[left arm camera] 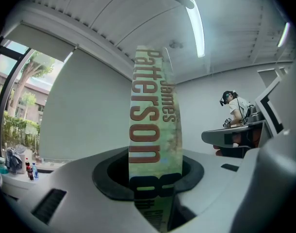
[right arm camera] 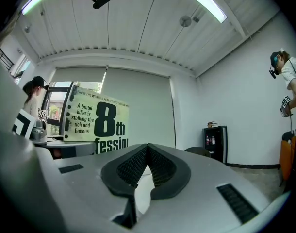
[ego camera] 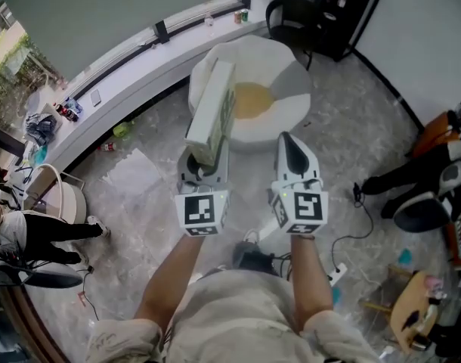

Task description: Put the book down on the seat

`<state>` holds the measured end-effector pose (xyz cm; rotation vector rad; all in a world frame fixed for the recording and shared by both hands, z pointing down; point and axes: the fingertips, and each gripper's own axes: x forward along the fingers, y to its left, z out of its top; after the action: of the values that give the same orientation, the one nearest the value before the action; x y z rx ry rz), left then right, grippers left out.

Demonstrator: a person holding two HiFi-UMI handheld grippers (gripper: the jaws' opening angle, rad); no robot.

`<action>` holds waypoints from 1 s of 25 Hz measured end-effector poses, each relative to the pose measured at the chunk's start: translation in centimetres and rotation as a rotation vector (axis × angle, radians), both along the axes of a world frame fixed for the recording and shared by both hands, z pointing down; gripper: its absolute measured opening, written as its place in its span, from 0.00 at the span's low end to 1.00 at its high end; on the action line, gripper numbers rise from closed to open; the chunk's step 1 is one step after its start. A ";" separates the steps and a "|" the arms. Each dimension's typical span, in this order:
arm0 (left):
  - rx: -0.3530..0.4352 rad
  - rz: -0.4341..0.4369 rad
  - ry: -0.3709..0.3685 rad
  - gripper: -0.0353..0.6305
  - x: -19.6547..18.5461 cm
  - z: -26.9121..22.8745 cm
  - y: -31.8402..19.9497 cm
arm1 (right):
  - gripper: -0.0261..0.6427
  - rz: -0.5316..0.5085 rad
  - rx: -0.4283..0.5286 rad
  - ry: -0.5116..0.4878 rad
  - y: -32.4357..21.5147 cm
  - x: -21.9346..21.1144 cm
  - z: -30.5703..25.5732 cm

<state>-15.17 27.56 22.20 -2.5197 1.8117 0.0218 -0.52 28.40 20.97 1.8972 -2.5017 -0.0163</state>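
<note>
A pale green paperback book (ego camera: 212,110) stands upright in my left gripper (ego camera: 203,159), which is shut on its lower edge. The left gripper view shows its spine (left arm camera: 155,130) rising between the dark pads, printed with large brown letters. In front of both grippers lies the seat (ego camera: 291,89), a round white cushion chair with a yellow patch (ego camera: 252,100) in its hollow. The book hangs above the seat's near left rim. My right gripper (ego camera: 292,148) is beside it, shut and holding nothing, its fingertips (right arm camera: 147,148) meeting. The book's cover (right arm camera: 97,123) shows at the left of the right gripper view.
A black chair (ego camera: 291,13) and a black cabinet (ego camera: 348,6) stand behind the seat. The curved window ledge (ego camera: 125,59) carries bottles (ego camera: 68,110). A person (ego camera: 34,233) is at the left. Cables and a power strip (ego camera: 336,274) lie on the marble floor, with clutter at the right (ego camera: 442,180).
</note>
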 end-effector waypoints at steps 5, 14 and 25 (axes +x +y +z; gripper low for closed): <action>-0.002 0.000 -0.014 0.30 3.7 0.3 -4.2 | 0.04 0.003 -0.011 -0.014 -4.3 4.1 0.5; -0.012 -0.012 -0.014 0.30 9.3 1.3 -11.9 | 0.04 0.029 -0.030 -0.050 -12.2 10.9 1.6; -0.019 -0.028 0.016 0.30 6.1 2.4 -21.1 | 0.04 0.011 -0.047 -0.004 -21.3 8.1 2.8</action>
<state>-9.05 6.48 24.59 -2.5133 1.8624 0.0241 7.55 7.07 23.79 1.8952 -2.4718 0.0460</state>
